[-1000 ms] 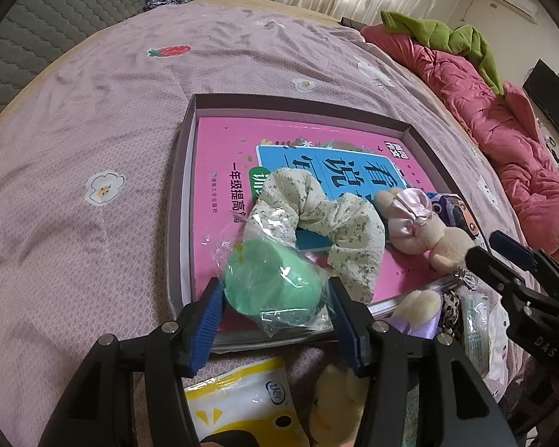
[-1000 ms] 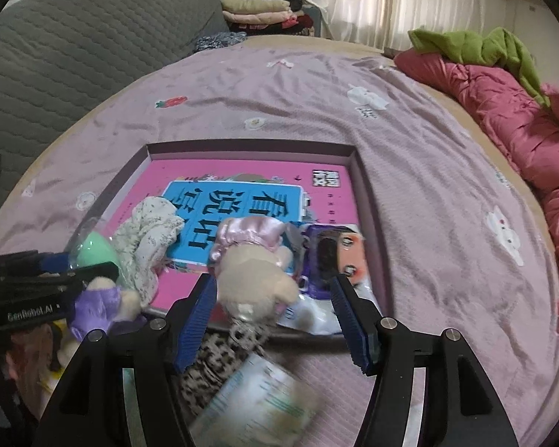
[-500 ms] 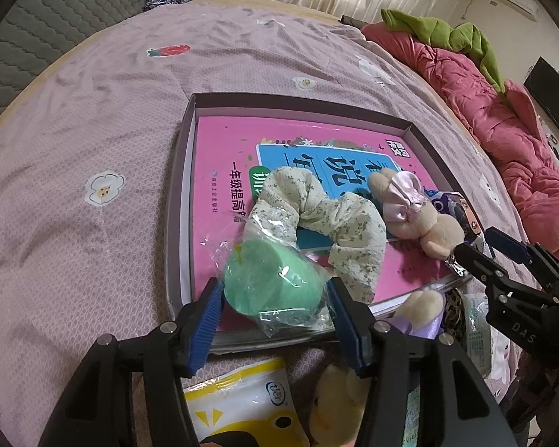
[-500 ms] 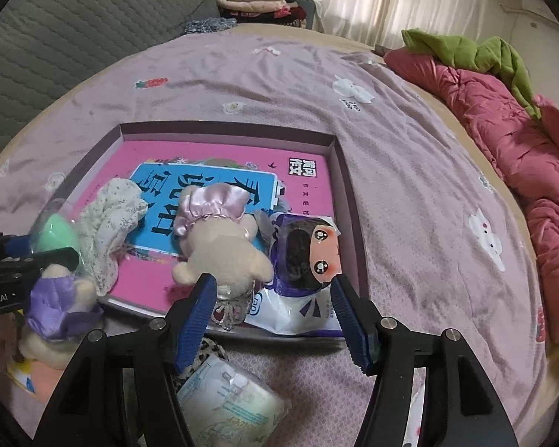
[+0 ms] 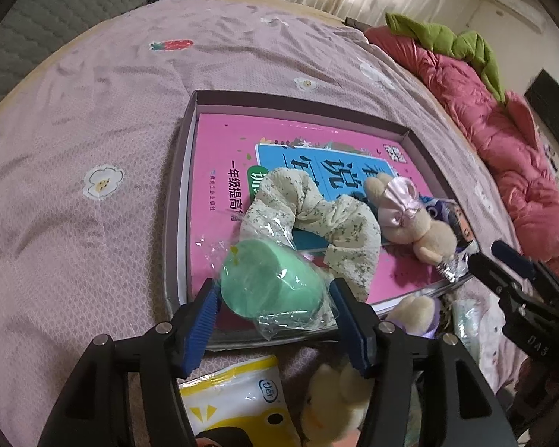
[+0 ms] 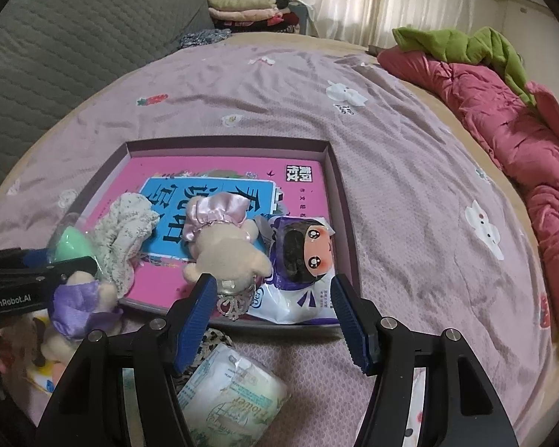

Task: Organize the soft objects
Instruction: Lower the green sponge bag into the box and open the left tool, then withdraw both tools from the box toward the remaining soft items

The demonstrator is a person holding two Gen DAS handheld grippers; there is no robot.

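Observation:
A shallow purple-rimmed box lies on the bed with a pink book inside. On the book lie a floral scrunchie, a beige plush with a pink bow and a cartoon-face packet. My left gripper is shut on a green sponge in clear wrap at the box's near edge. My right gripper is open and empty, just behind the plush and the packet.
Outside the box's near edge lie a purple-dressed plush, a yellow plush, a yellow packet, a tissue pack and a leopard-print item. A red quilt lies along the right, a grey headboard at the left.
The beige plush, earlier between my right gripper's fingers, now lies on the book, and the right gripper has drawn back, open. My left gripper holds the sponge in the same place.

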